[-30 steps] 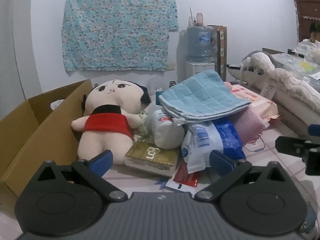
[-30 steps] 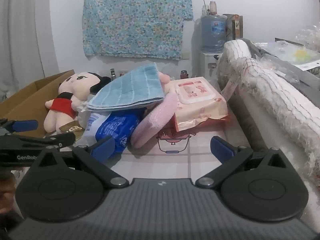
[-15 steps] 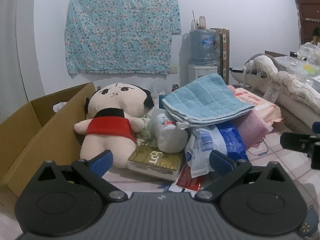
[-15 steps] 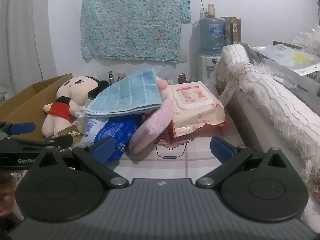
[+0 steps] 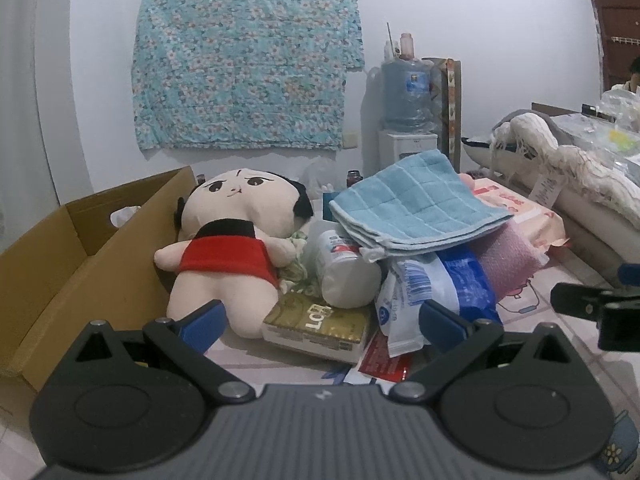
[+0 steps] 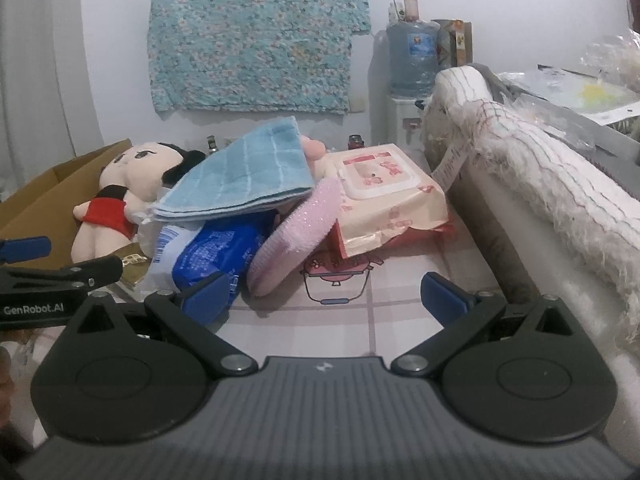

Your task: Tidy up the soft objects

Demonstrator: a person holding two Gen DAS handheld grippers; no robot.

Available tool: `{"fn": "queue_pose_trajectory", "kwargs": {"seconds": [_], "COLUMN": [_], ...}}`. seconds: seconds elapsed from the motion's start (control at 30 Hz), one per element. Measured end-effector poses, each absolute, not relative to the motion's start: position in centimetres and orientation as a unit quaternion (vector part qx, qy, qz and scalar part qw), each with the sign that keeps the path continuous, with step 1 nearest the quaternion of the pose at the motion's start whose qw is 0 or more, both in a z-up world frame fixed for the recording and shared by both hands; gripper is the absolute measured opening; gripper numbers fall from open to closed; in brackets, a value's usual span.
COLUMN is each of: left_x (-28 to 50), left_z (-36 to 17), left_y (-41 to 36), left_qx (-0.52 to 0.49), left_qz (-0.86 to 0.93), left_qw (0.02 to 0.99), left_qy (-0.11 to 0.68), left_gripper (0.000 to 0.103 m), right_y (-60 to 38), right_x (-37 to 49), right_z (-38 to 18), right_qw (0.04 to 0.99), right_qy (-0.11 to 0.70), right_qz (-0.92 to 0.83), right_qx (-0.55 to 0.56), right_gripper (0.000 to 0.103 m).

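Note:
A plush doll (image 5: pixel 228 248) (image 6: pixel 120 196) in a red top lies beside an open cardboard box (image 5: pixel 80 256) (image 6: pixel 36 196). A folded blue towel (image 5: pixel 412 204) (image 6: pixel 244 176) rests on top of a heap: a blue-and-white soft pack (image 5: pixel 432 284) (image 6: pixel 216 252), a pink sponge pad (image 5: pixel 508 260) (image 6: pixel 296 232), a wet-wipes pack (image 6: pixel 384 192) (image 5: pixel 520 212), a white bottle (image 5: pixel 344 272) and a gold box (image 5: pixel 316 324). My left gripper (image 5: pixel 320 320) is open and empty just short of the heap. My right gripper (image 6: pixel 324 300) is open and empty over the floor mat, near the pink pad.
A rolled white blanket (image 6: pixel 540 184) (image 5: pixel 560 164) lies on a low ledge along the right. A water dispenser (image 5: pixel 408 120) (image 6: pixel 412 64) stands at the back wall under a floral cloth (image 5: pixel 244 60). A red packet (image 5: pixel 384 360) lies flat on the tiled mat (image 6: pixel 360 308).
Both grippers have drawn back a little and lifted, so the heap looks slightly farther and lower. Nothing in the heap has moved; both stay open.

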State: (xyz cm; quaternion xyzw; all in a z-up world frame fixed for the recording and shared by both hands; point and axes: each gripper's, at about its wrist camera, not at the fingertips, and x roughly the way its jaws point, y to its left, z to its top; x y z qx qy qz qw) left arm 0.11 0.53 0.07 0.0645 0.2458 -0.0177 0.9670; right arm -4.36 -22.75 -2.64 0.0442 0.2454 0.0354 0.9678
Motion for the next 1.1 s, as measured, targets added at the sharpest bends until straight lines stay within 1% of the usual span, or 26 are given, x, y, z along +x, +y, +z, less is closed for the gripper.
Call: {"fn": "queue_pose_trajectory", "kwargs": {"seconds": [0.33,0.9,1.1], "left_x": [-0.1,-0.7,-0.9], "left_z": [0.4,0.8,0.6], "left_y": [1.2,0.8,0.6], "left_qx": [0.046,0.048,0.066], "left_qz": [-0.021,-0.033,-0.029], "left_qw": [0.968,0.969,0.97], "left_qy": [0.247,0.241,0.234], "left_gripper": [0.103,0.103,0.103], "right_y": [-22.4,-22.6,-22.6], "right_x": [-4.6,-4.8,-4.7], "right_z": [-2.1,-1.7,-1.8], "right_qw": [0.97,0.971,0.969], "right_qy": [0.233,0.227,0.232], "right_qz": [0.043,0.052,0.051], "right_qx": [0.045,0.059,0.06], "right_gripper": [0.102,0.102,0.102]}}
